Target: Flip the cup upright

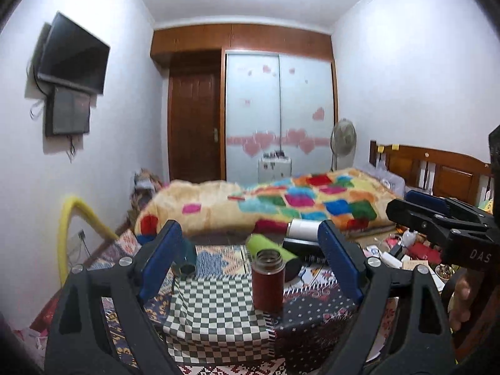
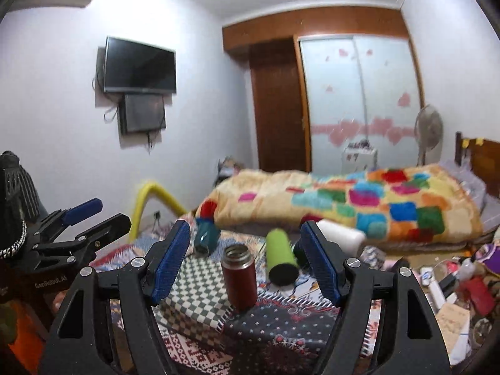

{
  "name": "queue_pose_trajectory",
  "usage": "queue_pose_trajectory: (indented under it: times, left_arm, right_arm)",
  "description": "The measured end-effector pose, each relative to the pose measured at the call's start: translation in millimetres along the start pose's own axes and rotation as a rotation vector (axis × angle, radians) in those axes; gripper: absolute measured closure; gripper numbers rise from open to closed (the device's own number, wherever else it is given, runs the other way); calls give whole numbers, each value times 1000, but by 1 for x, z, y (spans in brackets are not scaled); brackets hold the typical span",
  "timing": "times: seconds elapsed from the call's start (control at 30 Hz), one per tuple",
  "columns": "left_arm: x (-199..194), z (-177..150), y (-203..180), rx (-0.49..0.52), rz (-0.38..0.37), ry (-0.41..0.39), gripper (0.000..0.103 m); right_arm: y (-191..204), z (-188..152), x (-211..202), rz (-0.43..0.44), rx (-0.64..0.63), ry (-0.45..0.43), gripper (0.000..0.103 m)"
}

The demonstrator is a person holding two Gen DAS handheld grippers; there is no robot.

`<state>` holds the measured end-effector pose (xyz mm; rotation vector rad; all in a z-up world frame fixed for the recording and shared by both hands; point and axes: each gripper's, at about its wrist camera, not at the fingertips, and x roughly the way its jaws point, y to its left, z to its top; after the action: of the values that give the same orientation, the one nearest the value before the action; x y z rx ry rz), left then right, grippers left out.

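A dark red metal cup [image 1: 268,278] stands upright, mouth up, on a patchwork cloth; it also shows in the right wrist view [image 2: 239,276]. My left gripper [image 1: 250,262] is open, its blue pads wide apart on either side of the cup, held back from it. My right gripper [image 2: 247,262] is open too, empty, with the cup between its pads but apart from them. A green bottle [image 1: 275,250] [image 2: 279,257] lies on its side just behind the cup. A teal cup [image 1: 187,257] [image 2: 206,237] lies tipped at the back left.
A white and black flask [image 1: 304,234] [image 2: 339,237] lies behind the green bottle. A bed with a colourful quilt [image 1: 281,203] fills the back. Clutter of small items [image 2: 447,284] lies to the right. The other gripper [image 1: 437,222] shows at the right edge.
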<state>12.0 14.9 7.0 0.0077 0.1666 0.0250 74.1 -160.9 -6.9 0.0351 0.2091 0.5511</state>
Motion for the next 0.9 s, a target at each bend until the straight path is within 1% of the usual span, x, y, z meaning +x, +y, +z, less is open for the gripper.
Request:
queue_pose_trajectory:
  times: [0.1, 0.17, 0.23, 0.3, 0.4, 0.43, 0.53, 0.9]
  left_arm:
    - [-19, 2, -8, 11, 15, -50, 8]
    - [-26, 2, -10, 10, 13, -65, 5]
    - [-33, 2, -12, 7, 16, -76, 2]
    - [-38, 2, -12, 1, 21, -84, 1]
    - [-43, 0, -13, -3, 29, -87, 0]
    - [-43, 0, -13, -3, 30, -85, 0]
    - [-45, -2, -13, -11, 31, -79, 0]
    - [-48, -8, -9, -33, 34, -79, 0]
  right_arm:
    - [8, -2, -18, -40, -11, -50, 31]
    - [12, -4, -25, -60, -15, -75, 22]
    - [15, -7, -31, -86, -18, -101, 17]
    - [16, -9, -38, -103, -23, -117, 15]
    - [17, -12, -42, -122, -26, -131, 6]
    - [18, -13, -44, -129, -25, -137, 1]
    - [19, -16, -48, -146, -31, -149, 0]
    - [21, -23, -52, -146, -28, -136, 0]
